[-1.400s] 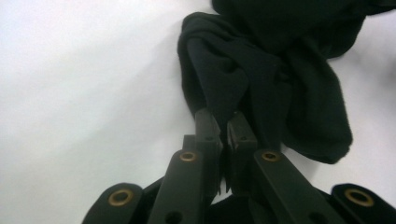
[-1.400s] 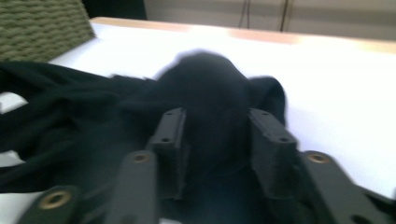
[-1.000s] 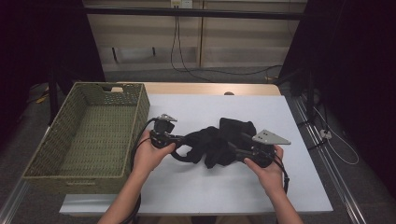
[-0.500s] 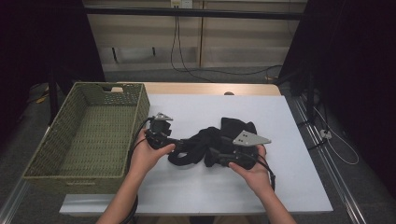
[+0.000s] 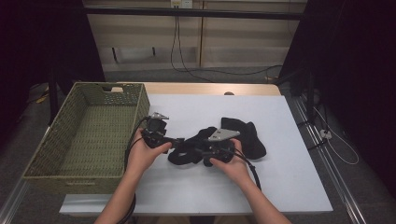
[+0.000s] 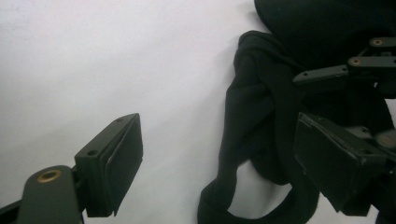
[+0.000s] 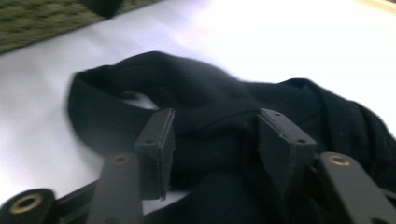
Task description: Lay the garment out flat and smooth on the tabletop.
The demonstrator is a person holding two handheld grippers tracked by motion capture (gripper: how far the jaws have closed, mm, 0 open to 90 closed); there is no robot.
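Note:
A black garment [image 5: 245, 137] lies crumpled on the white table [image 5: 289, 186], with a twisted loop [image 6: 252, 140] running out toward my left hand. My left gripper [image 5: 180, 141] rests at that end of the cloth. Its jaws have just been opening and now stand wide in the left gripper view [image 6: 224, 168]; the loop lies between them, nearer the right jaw, with no pad touching it. My right gripper [image 5: 201, 151] sits low over the middle of the garment. Its jaws [image 7: 217, 140] have just been closing, and a bunched fold [image 7: 210, 102] lies between them.
A woven green basket [image 5: 60, 140] stands at the left of the table, close beside my left hand. A wooden strip [image 5: 210, 88] runs along the far edge. Cables trail from both grippers toward the person.
My right hand has slid left and lower across the garment, ending close to the left gripper. The cloth between the two grippers has bunched up. The left hand has stayed put.

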